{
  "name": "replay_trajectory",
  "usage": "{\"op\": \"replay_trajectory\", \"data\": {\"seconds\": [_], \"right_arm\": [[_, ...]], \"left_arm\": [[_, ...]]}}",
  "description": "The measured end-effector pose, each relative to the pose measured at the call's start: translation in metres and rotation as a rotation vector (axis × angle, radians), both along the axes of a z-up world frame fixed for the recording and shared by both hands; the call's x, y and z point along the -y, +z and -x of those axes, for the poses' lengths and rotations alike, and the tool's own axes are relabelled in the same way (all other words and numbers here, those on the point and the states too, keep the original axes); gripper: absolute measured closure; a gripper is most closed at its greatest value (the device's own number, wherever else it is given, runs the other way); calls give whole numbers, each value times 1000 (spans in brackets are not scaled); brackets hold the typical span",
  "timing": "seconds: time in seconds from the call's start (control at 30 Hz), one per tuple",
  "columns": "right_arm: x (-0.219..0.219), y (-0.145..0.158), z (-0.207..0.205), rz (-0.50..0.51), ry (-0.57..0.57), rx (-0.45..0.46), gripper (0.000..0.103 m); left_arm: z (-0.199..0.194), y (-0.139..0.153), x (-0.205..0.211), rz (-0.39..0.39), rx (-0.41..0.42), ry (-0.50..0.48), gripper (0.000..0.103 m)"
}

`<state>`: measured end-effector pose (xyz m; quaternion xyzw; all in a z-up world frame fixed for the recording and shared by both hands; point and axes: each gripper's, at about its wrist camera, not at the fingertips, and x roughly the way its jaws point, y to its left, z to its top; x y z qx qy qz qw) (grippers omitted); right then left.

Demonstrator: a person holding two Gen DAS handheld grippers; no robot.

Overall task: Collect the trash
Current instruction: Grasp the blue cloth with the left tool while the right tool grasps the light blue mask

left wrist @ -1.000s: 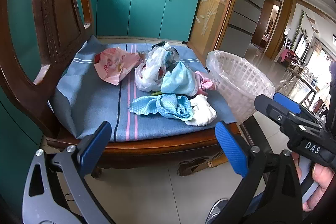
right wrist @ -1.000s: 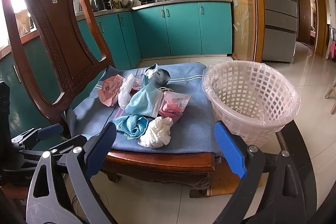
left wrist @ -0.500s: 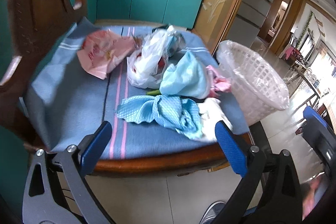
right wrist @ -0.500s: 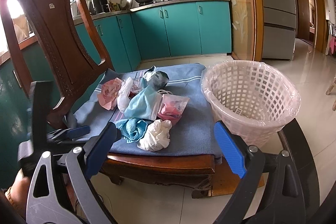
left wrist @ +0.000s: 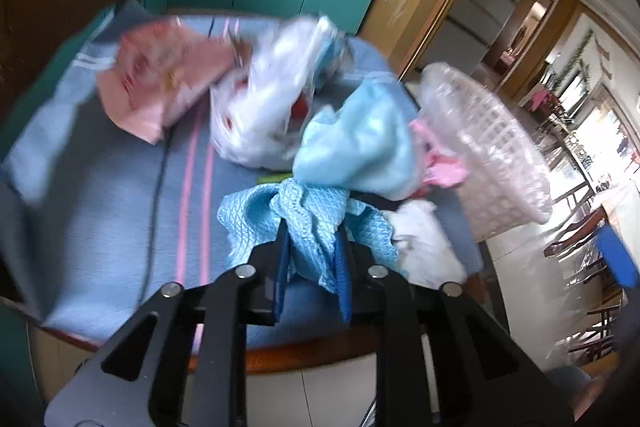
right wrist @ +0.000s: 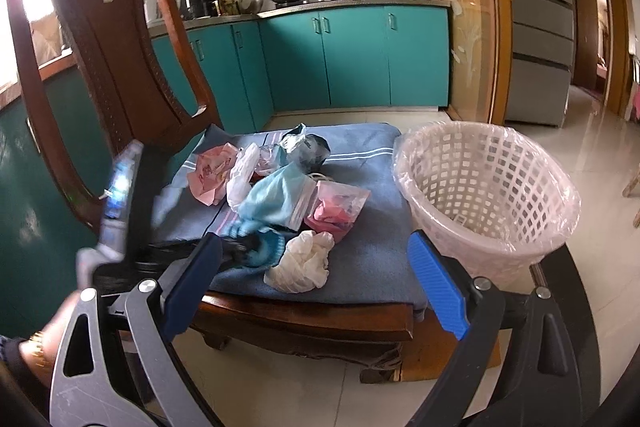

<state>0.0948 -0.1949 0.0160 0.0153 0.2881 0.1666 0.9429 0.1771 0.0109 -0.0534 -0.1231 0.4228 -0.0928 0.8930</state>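
Blue cloth (left wrist: 312, 215) between closing left tool (left wrist: 313, 267) pads.

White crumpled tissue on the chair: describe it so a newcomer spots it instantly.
Find the wooden chair with the blue cushion. At the cushion's front edge lies the tissue, beside the teal cloth. It is the only plain white, paper-like wad; its neighbours are coloured or clear plastic.

Chair (right wrist: 100, 67): dark wood, glossy varnish, carved back panel. Seat cover (right wrist: 372, 267): matt blue woven cloth with pink and white stripes. Rag (left wrist: 316, 219): light-blue cloth, quilted waffle texture. Crumpled wad (right wrist: 306, 261): soft white paper or tissue, cannot tell which. Bags (left wrist: 264, 107): thin, shiny plastic film. Basket (right wrist: 484, 195): pale lattice plastic, lined with clear glossy film. Floor (right wrist: 580, 131): polished tile. Cabinets (right wrist: 356, 55): smooth teal fronts.
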Motion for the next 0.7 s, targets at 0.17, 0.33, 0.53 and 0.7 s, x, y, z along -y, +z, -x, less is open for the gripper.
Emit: {"op": "replay_trajectory", "data": {"seconds": [0.17, 0.33, 0.53, 0.7], "right_arm": [[-11, 3, -8, 55, 19, 43, 11], [-37, -6, -28, 114, 95, 19, 11], [-70, -30, -34, 143, 152, -58, 11], [-120, -51, -47, 149, 199, -96, 11]], "left_arm": [[46, 59, -28, 19, 127, -1, 85], [87, 107, -71, -20, 291, 59, 85], [81, 99, -105, 12, 262, 135, 88], [88, 111, -97, -17, 342, 139, 87]]}}
